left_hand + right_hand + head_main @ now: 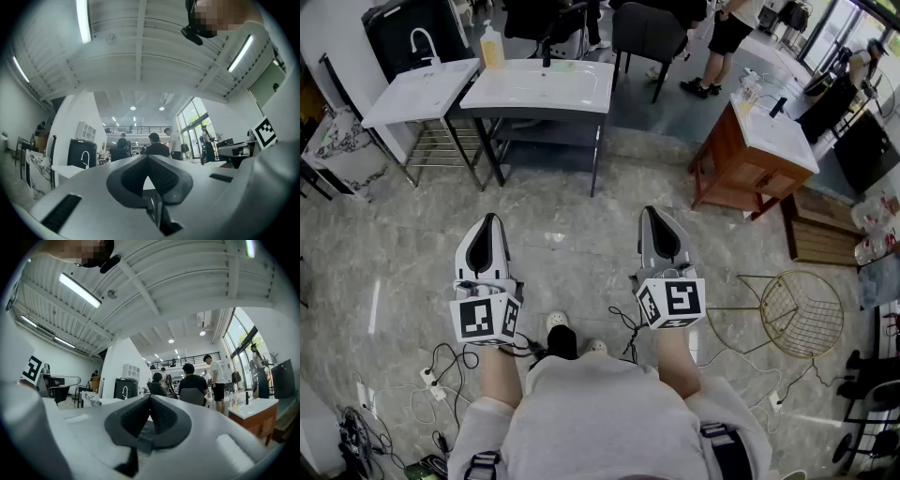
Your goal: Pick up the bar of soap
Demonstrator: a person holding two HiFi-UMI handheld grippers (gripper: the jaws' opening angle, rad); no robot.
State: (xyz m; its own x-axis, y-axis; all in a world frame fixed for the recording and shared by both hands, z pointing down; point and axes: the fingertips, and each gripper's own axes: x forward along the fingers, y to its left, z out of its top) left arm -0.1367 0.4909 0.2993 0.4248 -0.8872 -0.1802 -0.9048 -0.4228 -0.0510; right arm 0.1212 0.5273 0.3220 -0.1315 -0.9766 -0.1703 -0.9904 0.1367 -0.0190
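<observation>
A pale green bar of soap (565,65) seems to lie on the back rim of a white basin (539,89) at the far side of the marble floor; it is small and hard to make out. My left gripper (490,221) and right gripper (655,215) are held side by side at waist height, well short of the basin and pointing toward it. Both have their jaws together with nothing between them. In the left gripper view the left gripper (148,157) has its pads meeting at the tip. In the right gripper view the right gripper (150,397) looks the same. The soap shows in neither gripper view.
A second white basin with a tap (420,91) stands left of the first, with a yellow dispenser bottle (492,45) between them. A wooden cabinet with a basin (748,157) is at the right, a gold wire basket (802,314) beside it. Cables (441,370) lie by my feet. People stand at the back.
</observation>
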